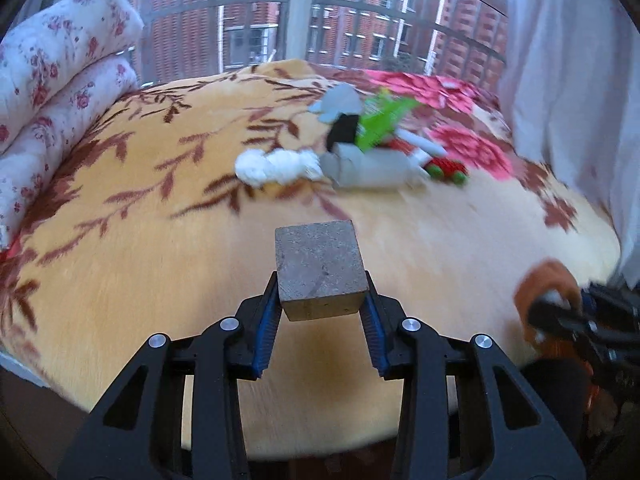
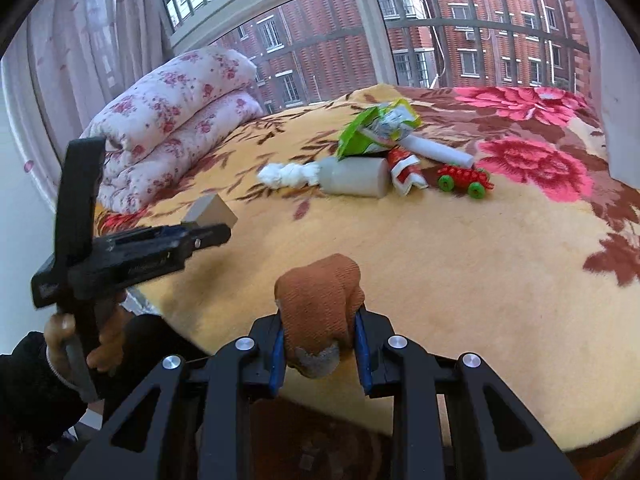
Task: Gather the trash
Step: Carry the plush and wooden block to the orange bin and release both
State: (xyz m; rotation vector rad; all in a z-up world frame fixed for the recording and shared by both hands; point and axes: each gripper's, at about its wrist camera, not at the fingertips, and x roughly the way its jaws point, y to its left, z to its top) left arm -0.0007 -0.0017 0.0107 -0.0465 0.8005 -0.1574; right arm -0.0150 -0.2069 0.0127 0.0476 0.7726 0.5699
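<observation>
Soft, even daylight comes through the barred window (image 1: 296, 12) far beyond both pairs of tongs, leaving the blanket (image 1: 168, 248) bright with no glare. A faint dark shadow lies on the blanket just under the left gripper (image 1: 323, 308). Motion blur smears the trash pile (image 1: 360, 148) ahead of the left tongs and the right gripper (image 1: 560, 320) beside them; the right wrist view is sharper. Fisheye bending curves the window bars, and black vignette fills every corner
</observation>
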